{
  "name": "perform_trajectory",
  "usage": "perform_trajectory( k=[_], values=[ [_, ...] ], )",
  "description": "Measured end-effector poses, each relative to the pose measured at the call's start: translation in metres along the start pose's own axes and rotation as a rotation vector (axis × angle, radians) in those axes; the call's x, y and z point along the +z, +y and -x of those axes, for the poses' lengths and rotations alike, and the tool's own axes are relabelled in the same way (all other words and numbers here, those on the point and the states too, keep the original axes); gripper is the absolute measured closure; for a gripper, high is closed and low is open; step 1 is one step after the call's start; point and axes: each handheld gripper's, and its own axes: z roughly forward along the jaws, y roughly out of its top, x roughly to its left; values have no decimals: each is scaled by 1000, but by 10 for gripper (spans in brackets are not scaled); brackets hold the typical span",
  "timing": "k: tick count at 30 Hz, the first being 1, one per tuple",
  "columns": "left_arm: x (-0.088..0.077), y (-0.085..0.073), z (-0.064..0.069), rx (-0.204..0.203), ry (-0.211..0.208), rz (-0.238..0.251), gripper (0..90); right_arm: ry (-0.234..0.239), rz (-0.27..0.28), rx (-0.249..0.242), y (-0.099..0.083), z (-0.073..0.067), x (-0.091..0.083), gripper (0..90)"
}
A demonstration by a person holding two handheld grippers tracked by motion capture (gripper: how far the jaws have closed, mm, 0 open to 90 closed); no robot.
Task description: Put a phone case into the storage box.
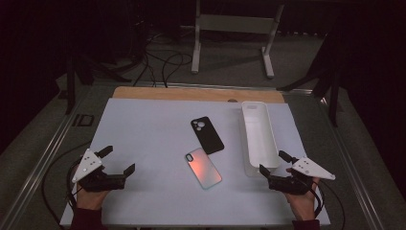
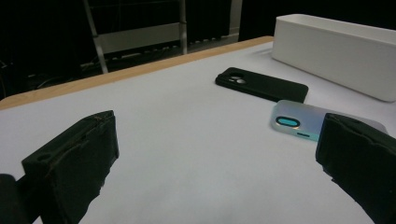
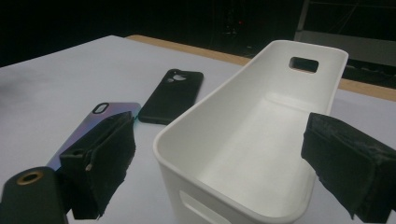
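**Inspector:** State of the left hand-held gripper [image 1: 118, 160]?

**Assessor:** Jaws spread wide, nothing between them. It rests low at the near left of the desk [image 1: 143, 129], well apart from every item. In the left gripper view its jaws frame bare desk surface, with the iridescent phone case [image 2: 308, 122] showing past the far jaw.

**Inspector:** And the right hand-held gripper [image 1: 272, 162]?

**Assessor:** Also apart and empty. It sits at the near right, just beside the near end of the white bin [image 1: 258, 134]. The right gripper view looks straight along the bin's hollow, and nothing lies inside it.

**Inspector:** Where do the cases lie?

**Assessor:** Both flat on the desk, left of the bin. The black phone case [image 1: 207, 134] is the farther one, with its camera cut-out at the far end. The iridescent phone case lies nearer the person, just beside the black one; I cannot tell whether their corners touch.

**Inspector:** Step in hand?

**Assessor:** In my judgement, the outset: both hands are poised and nothing is grasped. The work looks like gathering the cases into the bin.

**Inspector:** Requirement for the next move?

**Assessor:** A reach to the nearer case. It lies flat and thin, so one jaw must get under or against an edge before closing. The right hand-held gripper is nearer to it.
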Motion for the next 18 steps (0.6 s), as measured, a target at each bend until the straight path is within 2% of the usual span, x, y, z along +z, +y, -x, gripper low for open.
perform_trajectory(
  k=[4,13,18],
  values=[
    [0,1,1,-3,1,7,0,1,-1,1,0,0,0,95],
    [4,1,2,-2,3,-17,5,6,-12,-11,-1,-1,4,95],
    [3,4,4,-2,13,-5,4,4,0,1,-2,1,2,95]
  ],
)
